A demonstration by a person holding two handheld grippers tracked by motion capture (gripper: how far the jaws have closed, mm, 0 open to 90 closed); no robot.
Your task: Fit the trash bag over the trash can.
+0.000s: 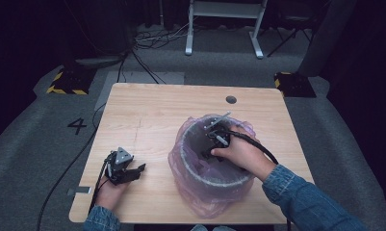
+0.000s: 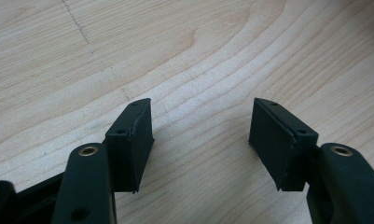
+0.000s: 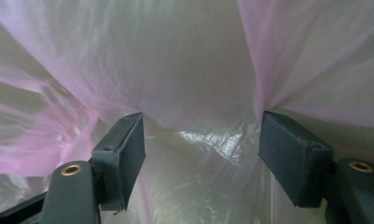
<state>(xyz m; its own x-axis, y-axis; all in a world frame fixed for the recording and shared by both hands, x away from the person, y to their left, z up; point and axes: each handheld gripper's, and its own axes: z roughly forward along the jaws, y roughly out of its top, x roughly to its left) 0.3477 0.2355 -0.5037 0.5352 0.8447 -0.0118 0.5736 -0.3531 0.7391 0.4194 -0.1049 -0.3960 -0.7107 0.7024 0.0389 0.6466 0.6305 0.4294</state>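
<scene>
A round bin (image 1: 214,182) lined with a pink plastic bag (image 1: 207,199) stands at the lower centre-right of the high view, on a light wooden table (image 1: 157,110). The bag's edge is folded over the rim and hangs down the outside. The right gripper (image 1: 218,139) reaches down inside the bin from the right of the frame, with the person's right hand (image 1: 238,153) over the rim. In the right gripper view its jaws stand well apart with the pink film (image 3: 184,70) bulging between and behind them; the right-hand pad seems to touch a fold of film, though that is hard to judge. The left gripper (image 1: 128,172) rests at the lower left of the table, well apart from the bin. Its jaws are apart over bare wood.
</scene>
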